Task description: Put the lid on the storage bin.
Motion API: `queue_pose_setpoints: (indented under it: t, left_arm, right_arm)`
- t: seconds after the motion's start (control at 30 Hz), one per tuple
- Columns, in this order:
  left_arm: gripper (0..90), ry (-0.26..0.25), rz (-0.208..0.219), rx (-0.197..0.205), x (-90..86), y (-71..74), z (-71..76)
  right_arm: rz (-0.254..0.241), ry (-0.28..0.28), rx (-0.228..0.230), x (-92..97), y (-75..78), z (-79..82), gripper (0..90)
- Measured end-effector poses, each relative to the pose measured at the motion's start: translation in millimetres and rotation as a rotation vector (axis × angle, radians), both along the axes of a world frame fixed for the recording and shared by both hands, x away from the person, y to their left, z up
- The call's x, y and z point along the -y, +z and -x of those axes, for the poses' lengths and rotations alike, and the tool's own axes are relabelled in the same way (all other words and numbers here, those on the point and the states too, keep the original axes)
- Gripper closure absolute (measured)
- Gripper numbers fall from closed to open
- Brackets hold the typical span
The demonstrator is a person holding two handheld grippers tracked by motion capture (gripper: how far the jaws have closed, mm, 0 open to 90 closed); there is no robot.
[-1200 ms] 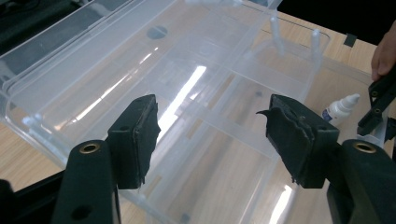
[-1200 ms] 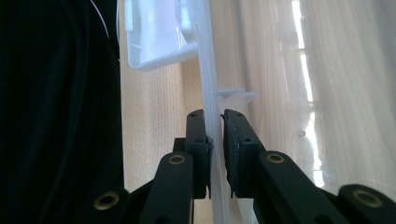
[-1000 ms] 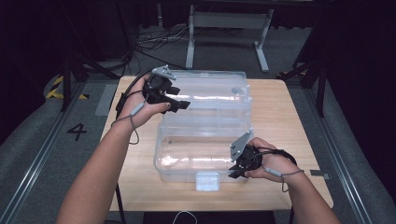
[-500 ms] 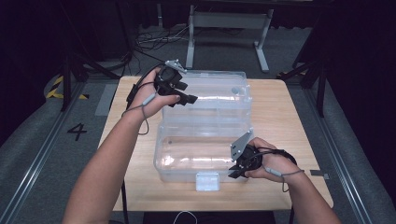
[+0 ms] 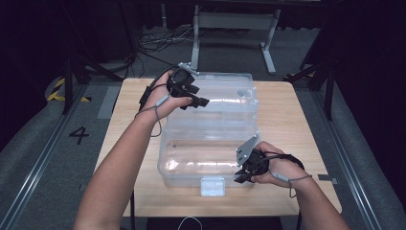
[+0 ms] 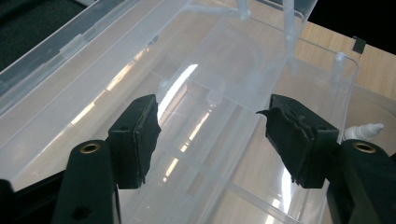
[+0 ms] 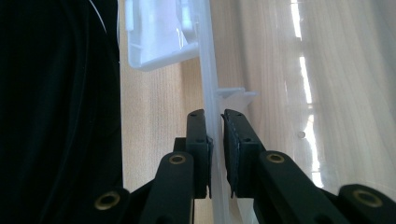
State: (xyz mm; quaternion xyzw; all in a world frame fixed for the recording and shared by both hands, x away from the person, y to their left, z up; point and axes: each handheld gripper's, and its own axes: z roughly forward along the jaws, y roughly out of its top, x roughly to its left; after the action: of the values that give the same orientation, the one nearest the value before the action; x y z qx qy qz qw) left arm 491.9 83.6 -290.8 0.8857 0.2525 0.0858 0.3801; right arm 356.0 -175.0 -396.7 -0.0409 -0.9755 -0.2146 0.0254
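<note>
A clear plastic box lies open on the wooden table (image 5: 297,120), its near half (image 5: 201,158) toward me and its far half (image 5: 230,96) behind it. My left gripper (image 5: 196,103) hovers over the left part of the far half, open, with nothing between its pads (image 6: 212,135); clear plastic (image 6: 210,60) lies below them. My right gripper (image 5: 241,176) is at the near half's front right corner. In the right gripper view its jaws (image 7: 215,135) are shut on the thin clear rim (image 7: 208,70) of the box.
A white latch (image 5: 213,186) sits at the box's front edge, also seen as a white latch (image 7: 154,37) beyond the right jaws. A small white bottle tip (image 6: 364,129) shows behind the clear wall. Dark floor, cables and a metal stand (image 5: 234,28) surround the table.
My left hand has carried its open gripper to the right, from the box's far left corner to over the far half. The right gripper has kept still on the rim.
</note>
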Motion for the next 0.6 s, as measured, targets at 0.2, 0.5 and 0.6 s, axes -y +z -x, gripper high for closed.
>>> queue_pose_setpoints:
  t: [0.2,0.5,0.6]
  left_arm:
    - [36.0,-0.049,-0.049,-0.019,11.2,-9.5,-3.7]
    - [42.2,-0.079,-0.076,-0.042,19.7,-16.9,-6.1]
    - [43.2,-0.082,-0.069,-0.042,19.9,-17.2,-6.7]
  right_arm:
    - [-0.004,0.002,-0.001,0.0,-0.2,-0.1,81.3]
    - [-0.006,-0.001,-0.006,0.8,-0.4,-0.4,81.2]
    - [-0.006,-0.002,-0.006,0.7,-0.3,-0.3,81.2]
